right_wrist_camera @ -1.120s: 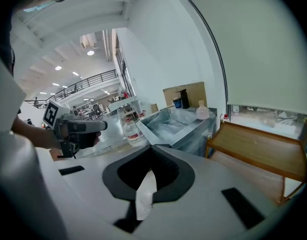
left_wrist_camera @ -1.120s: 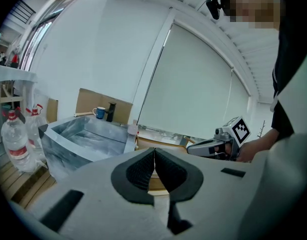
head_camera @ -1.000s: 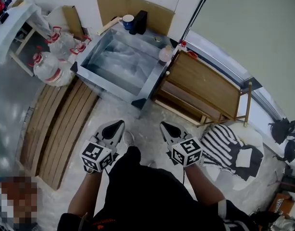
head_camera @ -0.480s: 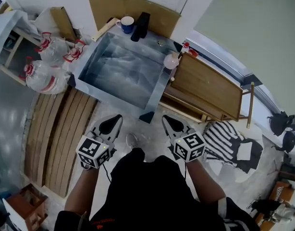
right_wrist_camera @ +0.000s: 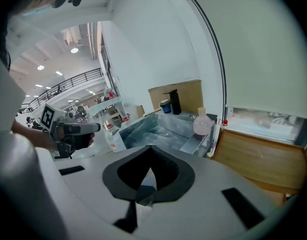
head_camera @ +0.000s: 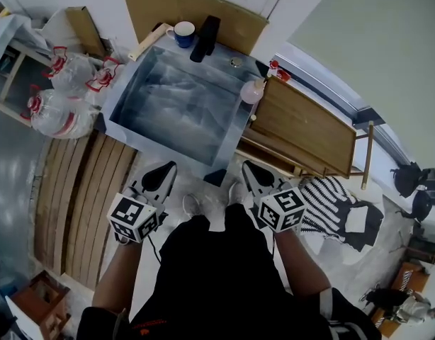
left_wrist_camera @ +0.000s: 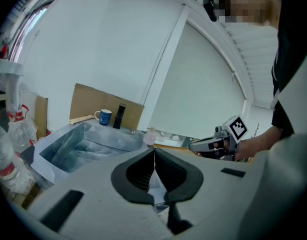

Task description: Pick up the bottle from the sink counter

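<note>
The bottle (head_camera: 251,91) is small, round and pale pink with a light cap. It stands upright on the steel sink's (head_camera: 232,129) right rim, also in the left gripper view (left_wrist_camera: 150,137) and the right gripper view (right_wrist_camera: 201,124). My left gripper (head_camera: 161,175) is shut and empty, held in front of the sink's near edge. My right gripper (head_camera: 249,172) is also shut with nothing in it, short of the sink's near right corner. Both are well apart from the bottle. Each gripper view shows its own jaws closed tip to tip, left (left_wrist_camera: 154,151) and right (right_wrist_camera: 151,149).
A blue mug (head_camera: 183,32) and a black faucet (head_camera: 205,37) stand at the sink's back edge, before a cardboard sheet (head_camera: 203,6). A wooden rack (head_camera: 309,126) abuts the sink's right side. Water jugs (head_camera: 58,112) and wooden slats (head_camera: 83,190) lie left.
Both grippers have moved forward toward the sink, side by side. The sink and bottle now lie closer in the head view. The jaws stayed shut.
</note>
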`<state>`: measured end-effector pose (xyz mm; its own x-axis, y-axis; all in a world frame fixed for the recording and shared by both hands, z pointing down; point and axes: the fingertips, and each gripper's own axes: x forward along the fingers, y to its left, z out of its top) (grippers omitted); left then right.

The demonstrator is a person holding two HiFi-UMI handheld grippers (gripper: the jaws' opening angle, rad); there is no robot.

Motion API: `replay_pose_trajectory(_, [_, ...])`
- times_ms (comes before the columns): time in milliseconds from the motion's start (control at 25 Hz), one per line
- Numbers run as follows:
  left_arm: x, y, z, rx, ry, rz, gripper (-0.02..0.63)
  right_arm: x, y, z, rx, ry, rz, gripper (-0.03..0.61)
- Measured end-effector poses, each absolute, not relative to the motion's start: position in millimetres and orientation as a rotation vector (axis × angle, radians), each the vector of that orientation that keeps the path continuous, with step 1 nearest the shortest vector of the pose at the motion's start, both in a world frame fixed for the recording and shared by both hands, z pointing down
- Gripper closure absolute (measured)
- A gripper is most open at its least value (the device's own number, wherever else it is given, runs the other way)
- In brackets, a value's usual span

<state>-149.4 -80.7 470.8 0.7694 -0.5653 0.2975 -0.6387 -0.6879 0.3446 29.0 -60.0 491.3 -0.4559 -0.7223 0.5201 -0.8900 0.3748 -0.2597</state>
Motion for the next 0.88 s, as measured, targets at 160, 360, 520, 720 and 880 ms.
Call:
replay_pose_trajectory(160, [-140.0,-90.1,474.0,2.516,-0.934,0.244,0.592,44.4,-78.2,492.3,1.411,-2.333,0.732,0.575])
replay_pose_trajectory(360, [-119.7,-104.0,475.8,2.476,-1.002,0.244,0.592,71.0,-112.1,493.3,1.391,-2.365,0.709,0.574])
replay_pose_trajectory(520, [-101.0,-115.5,479.1,2.438,-1.051,0.261,0.592,85.8,-139.1,491.8,1.347,-2.408,0.674,0.574])
replay_pose_trajectory(720, [-80.7,-131.7,482.0,2.395,-1.127,0.273,0.592,101.9,-167.5,494.4,1.289,-2.450,0.646,0.574])
replay_pose_trajectory(880, [-67.0,-143.0,487.2,2.361,-1.170,0.283,0.592,117.5,-190.5,501.3,1.274,-2.457,0.614,0.571])
